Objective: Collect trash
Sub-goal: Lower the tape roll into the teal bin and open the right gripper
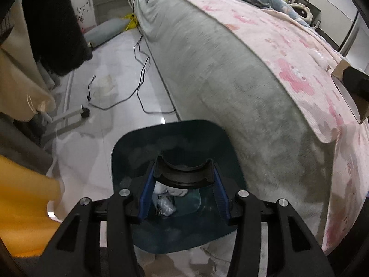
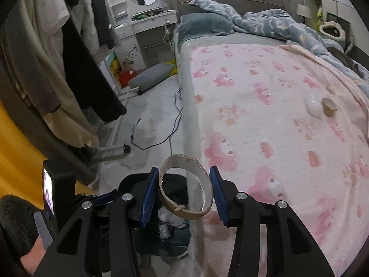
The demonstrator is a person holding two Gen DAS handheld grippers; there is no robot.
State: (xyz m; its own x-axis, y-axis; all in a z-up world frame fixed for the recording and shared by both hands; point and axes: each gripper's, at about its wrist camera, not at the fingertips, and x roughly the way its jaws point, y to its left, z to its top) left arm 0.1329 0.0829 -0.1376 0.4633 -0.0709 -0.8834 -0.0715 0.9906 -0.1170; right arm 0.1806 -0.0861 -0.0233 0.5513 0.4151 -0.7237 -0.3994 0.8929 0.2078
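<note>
Left wrist view shows the left gripper (image 1: 183, 180) clamped on a black curved piece (image 1: 183, 173) above the dark bin (image 1: 129, 147) beside the bed (image 1: 219, 73). Right gripper (image 2: 184, 190) grips a cardboard ring (image 2: 185, 185) over the same bin, at the pink blanket (image 2: 276, 115) edge.

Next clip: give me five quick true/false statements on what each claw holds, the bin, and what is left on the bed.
1. The right claw grips a brown cardboard tape ring. True.
2. The left claw holds a clear plastic bottle. False: a black curved plastic ring piece sits between its pads.
3. The dark blue-green trash bin is empty. False: white crumpled trash lies inside.
4. A small brown cardboard cup lies on the pink patterned blanket. True.
5. The bin stands on the bed. False: on the floor beside it.
</note>
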